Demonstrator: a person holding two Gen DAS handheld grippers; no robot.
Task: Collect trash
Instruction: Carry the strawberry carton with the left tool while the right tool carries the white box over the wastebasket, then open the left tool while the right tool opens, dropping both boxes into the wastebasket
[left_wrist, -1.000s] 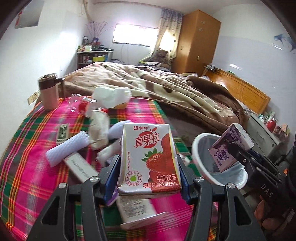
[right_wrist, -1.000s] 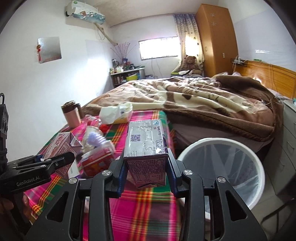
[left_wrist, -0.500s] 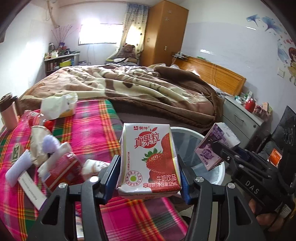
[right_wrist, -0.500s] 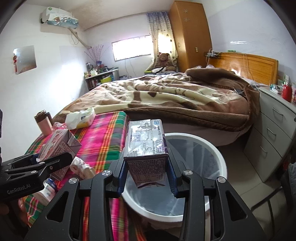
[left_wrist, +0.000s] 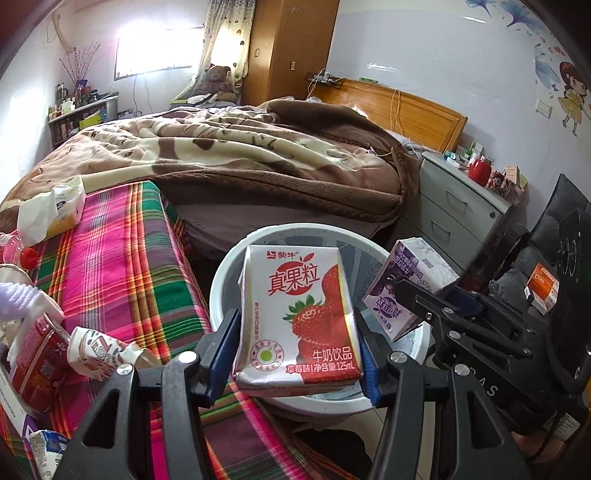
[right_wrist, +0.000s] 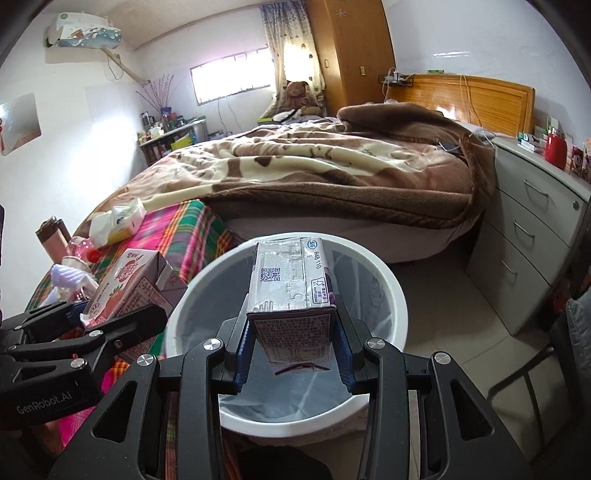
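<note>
Right wrist view: right gripper pinching purple milk carton over white round plastic bin | left gripper clamps red-and-white strawberry milk carton at rim | step: drop-off | next: spread both over bin.

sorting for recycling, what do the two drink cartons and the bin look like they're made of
Strawberry milk carton: looks like coated paperboard, glossy print, folded and creased at the base. Purple drink carton: the same kind, with a silvery top panel and folded seams that suggest a foil layer, though that is uncertain. Trash bin: seems to be smooth white plastic, a moulded rim, with a thin translucent liner bag inside.
</note>
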